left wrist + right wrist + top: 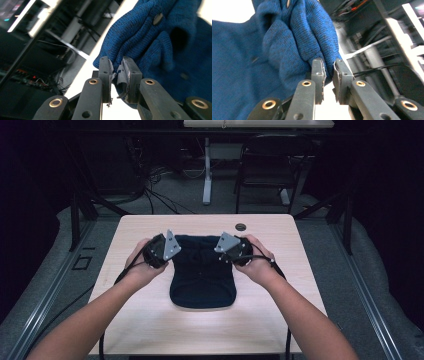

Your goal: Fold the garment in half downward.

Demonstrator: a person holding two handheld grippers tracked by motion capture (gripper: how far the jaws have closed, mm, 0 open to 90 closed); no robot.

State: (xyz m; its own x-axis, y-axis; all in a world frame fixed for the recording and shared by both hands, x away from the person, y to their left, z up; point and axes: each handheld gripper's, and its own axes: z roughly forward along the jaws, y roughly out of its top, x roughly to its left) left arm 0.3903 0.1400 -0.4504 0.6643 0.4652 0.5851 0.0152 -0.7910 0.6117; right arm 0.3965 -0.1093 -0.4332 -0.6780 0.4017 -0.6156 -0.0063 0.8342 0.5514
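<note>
High view, from near to far: the blue knit garment [202,277] lies on the table [150,320]. The left gripper [117,75] and right gripper [329,75] are each nearly closed on a far corner — soft, light cloth, best held at folded edges.

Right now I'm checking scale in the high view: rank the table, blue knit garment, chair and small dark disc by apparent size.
1. Table
2. Blue knit garment
3. Chair, though it stands farther off, so that is unsure
4. Small dark disc
</note>
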